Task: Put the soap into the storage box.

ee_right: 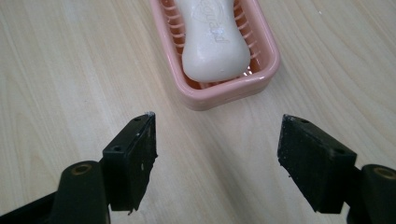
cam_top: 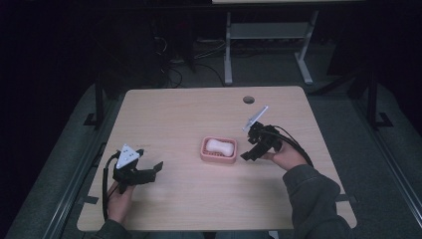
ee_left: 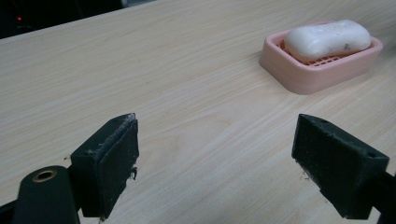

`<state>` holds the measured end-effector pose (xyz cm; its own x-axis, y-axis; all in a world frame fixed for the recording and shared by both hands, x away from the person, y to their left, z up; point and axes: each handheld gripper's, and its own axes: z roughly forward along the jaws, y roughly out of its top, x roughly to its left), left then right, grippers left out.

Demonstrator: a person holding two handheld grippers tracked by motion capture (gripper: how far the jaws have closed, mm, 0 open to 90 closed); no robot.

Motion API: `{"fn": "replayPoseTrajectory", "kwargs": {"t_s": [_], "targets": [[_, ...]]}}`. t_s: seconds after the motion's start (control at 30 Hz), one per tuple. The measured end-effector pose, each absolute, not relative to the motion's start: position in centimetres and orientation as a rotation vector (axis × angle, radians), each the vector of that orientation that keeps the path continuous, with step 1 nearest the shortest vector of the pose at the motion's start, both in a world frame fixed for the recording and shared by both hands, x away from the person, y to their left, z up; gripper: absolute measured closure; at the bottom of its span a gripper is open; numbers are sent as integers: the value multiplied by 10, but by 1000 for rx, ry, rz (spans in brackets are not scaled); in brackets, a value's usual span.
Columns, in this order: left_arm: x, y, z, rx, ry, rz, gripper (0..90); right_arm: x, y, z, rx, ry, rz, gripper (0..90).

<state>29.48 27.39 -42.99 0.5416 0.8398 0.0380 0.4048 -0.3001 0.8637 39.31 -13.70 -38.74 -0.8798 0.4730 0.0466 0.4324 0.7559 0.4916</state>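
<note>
Two hand-held grippers are mine here, one in each hand, both over a pale wooden surface (cam_top: 189, 109). From the high view, my left hand-held gripper (cam_top: 149, 172) sits low near my own edge of the surface, its grey three-cornered plate (cam_top: 127, 156) facing up and its jaws spread wide, holding nothing. Well off to its right lies a pink soap dish (cam_top: 218, 150) with a white bar of soap (cam_top: 220, 146) resting in it. My right hand-held gripper (cam_top: 247, 155) is just beside that dish on the other side, apart from it, tilted with its plate (cam_top: 255, 118) raised, and my right sleeve (cam_top: 313, 199) runs back from it toward me. A round cable hole (cam_top: 249, 99) sits in the surface farther ahead of that gripper.

In the left gripper view, my left hand-held gripper (ee_left: 215, 154) has its two black jaws set far apart with bare wood grain between them. The soap dish (ee_left: 317, 70) lies ahead and to the right of the jaws, well apart, the soap (ee_left: 327, 38) lying along it on a ribbed floor.

In the right gripper view, my right hand-held gripper (ee_right: 217, 149) is also wide and empty. The soap dish (ee_right: 224, 91) lies just ahead, between the lines of the two jaws, its near rim close but not touching. The soap (ee_right: 212, 42) lies lengthwise in it, waisted in shape, with stamped lettering I cannot read.
</note>
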Motion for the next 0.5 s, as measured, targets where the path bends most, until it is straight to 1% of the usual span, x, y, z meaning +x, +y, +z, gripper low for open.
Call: {"fn": "replayPoseTrajectory", "kwargs": {"t_s": [0.5], "targets": [[295,273,-431,1907,1014,628,146,379,-158,-392,779,2843,806,270]]}}
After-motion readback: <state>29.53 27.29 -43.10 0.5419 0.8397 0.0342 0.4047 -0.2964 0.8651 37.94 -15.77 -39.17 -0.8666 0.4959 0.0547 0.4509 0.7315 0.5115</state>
